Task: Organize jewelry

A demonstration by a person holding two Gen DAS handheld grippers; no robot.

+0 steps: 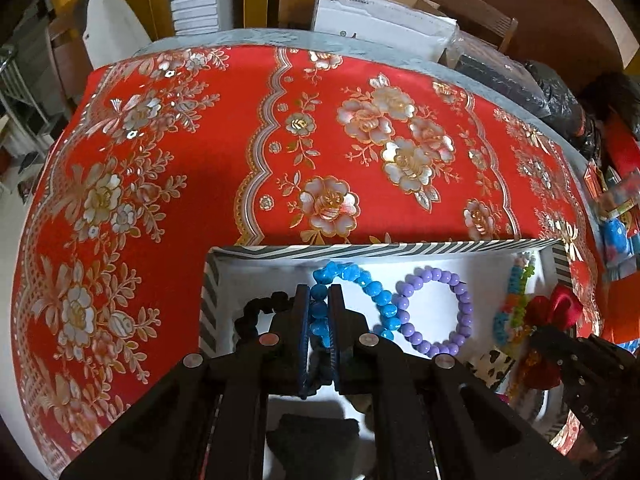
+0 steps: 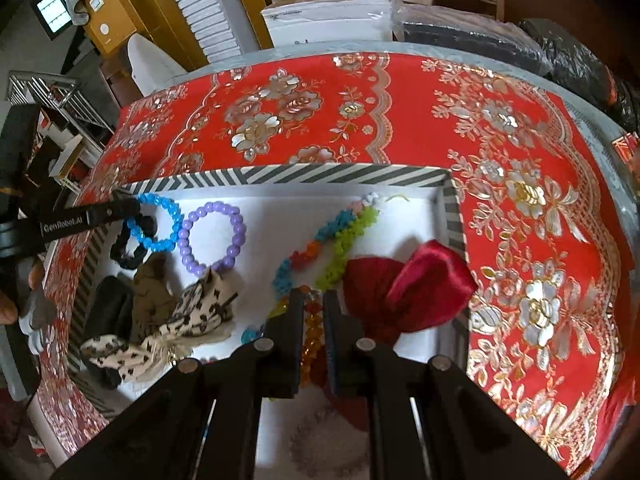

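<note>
We find the tray [image 2: 304, 174] resting on the tablecloth [image 2: 520, 184]. Inside it, in the right wrist view, one bead bracelet [image 2: 158, 222] lies at far left, overlapping a scrunchie [image 2: 130, 254]; a second bead bracelet [image 2: 212, 236] lies just right of it. Right again lies the multi-bead strand [image 2: 340, 236], then a bow [image 2: 404, 288] at the right wall. Nearer us, at left, lies a patterned bow [image 2: 180, 320].

Left gripper [image 1: 319, 312] fingers [image 1: 301, 312] clamped on blue bead bracelet [image 1: 362, 300] inside striped box [image 1: 360, 249].
</note>
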